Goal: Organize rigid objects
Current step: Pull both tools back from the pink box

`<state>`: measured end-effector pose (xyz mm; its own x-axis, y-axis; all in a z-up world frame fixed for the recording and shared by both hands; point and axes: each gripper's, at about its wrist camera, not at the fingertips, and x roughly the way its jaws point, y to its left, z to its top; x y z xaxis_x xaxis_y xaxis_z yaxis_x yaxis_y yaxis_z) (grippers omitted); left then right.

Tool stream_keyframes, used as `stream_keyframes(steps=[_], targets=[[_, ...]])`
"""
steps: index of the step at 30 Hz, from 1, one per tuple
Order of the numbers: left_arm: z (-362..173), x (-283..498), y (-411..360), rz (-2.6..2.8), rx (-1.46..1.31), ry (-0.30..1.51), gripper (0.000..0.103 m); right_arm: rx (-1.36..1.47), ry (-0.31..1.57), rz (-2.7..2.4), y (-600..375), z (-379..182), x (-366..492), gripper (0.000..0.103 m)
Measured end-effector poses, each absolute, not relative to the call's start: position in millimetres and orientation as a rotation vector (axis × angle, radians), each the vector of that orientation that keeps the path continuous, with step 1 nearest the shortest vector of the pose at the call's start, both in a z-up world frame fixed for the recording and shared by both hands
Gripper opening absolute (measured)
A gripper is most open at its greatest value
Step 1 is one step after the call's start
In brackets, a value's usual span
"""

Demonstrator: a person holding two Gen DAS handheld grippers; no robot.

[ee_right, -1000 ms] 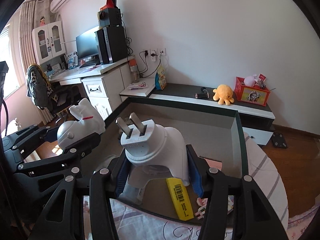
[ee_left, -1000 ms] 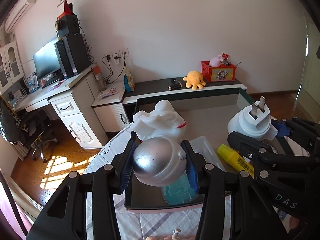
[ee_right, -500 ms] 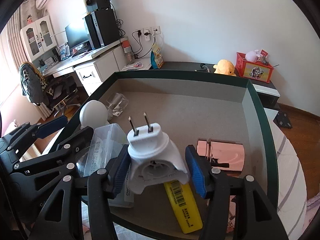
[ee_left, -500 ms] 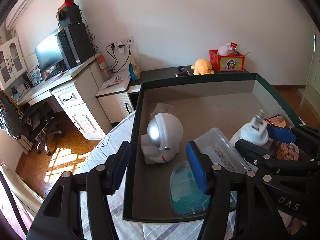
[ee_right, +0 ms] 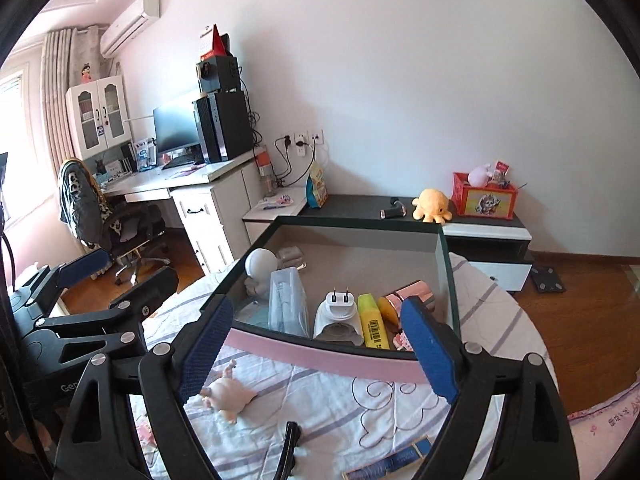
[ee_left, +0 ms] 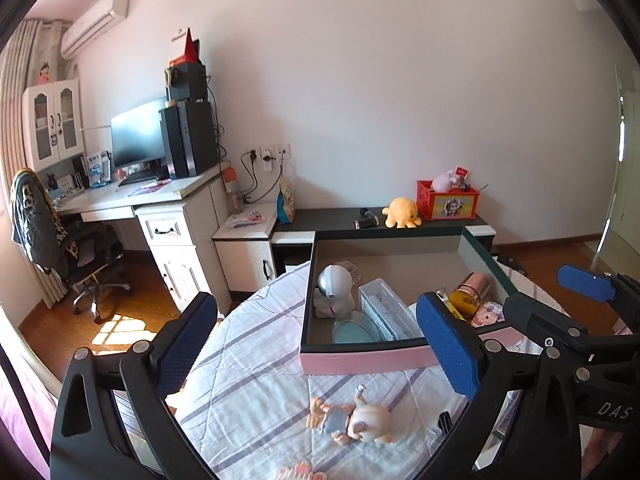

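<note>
Both pairs of tongs hang empty over the bed, short of the box (ee_left: pixel 362 360), each with its jaws opening wide and nothing between them. The left tongs (ee_left: pixel 316 344) have the small doll (ee_left: pixel 352 420) almost straight below and a little ahead, on the near side of the box's pink front wall. The doll lies on its side with its long axis running across the view, roughly parallel to that wall. From the right tongs (ee_right: pixel 316 348) the same doll (ee_right: pixel 226 396) sits low and to the left, under the left finger, so I judge the left hand the better placed to take it, closing across the doll's short width. A dark flat strip (ee_right: pixel 290 440) and a blue-edged card (ee_right: pixel 394 460) lie on the near side of the box too, closer to the right tongs.

Inside the box, things already put away: the silver-faced robot figure (ee_left: pixel 334 290) at the left wall, a clear plastic case (ee_right: pixel 286 300) beside it, then the white plug (ee_right: pixel 338 316), the yellow marker (ee_right: pixel 374 320) and a pink metal cylinder (ee_right: pixel 412 294) toward the right wall.

The surface is a striped bedsheet (ee_left: pixel 248 360), soft, so the doll may sink under a push. Beyond the box stand a low dark shelf (ee_right: pixel 352 204) with an orange plush (ee_right: pixel 432 204), a white computer desk (ee_left: pixel 160 196) and wooden floor.
</note>
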<state>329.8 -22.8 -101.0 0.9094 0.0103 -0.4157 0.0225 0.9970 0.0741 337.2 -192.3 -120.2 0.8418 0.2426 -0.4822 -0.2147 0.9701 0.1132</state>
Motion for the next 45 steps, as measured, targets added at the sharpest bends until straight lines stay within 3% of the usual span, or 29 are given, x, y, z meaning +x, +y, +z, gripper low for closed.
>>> stream_keyframes(steps=[2,4,20,45], targets=[[-91.1,302.0,-22.1,0.005,0.096,0.388,0.102,0.038,0.477,0.227,-190.7,-111.3,310.3,0.091],[-81.1,274.2,-20.5,0.016,0.094,0.346,0.103,0.026,0.439,0.197,-189.8,-103.6,283.7,0.103],[-66.6,117.6,-14.7,0.016,0.031,0.187,0.103,-0.001,0.261,0.102,-186.8,-81.6,120.2,0.103],[-85.0,110.1,-15.7,0.023,0.048,0.227,0.103,-0.009,0.289,0.103,-185.5,-95.6,102.5,0.103]])
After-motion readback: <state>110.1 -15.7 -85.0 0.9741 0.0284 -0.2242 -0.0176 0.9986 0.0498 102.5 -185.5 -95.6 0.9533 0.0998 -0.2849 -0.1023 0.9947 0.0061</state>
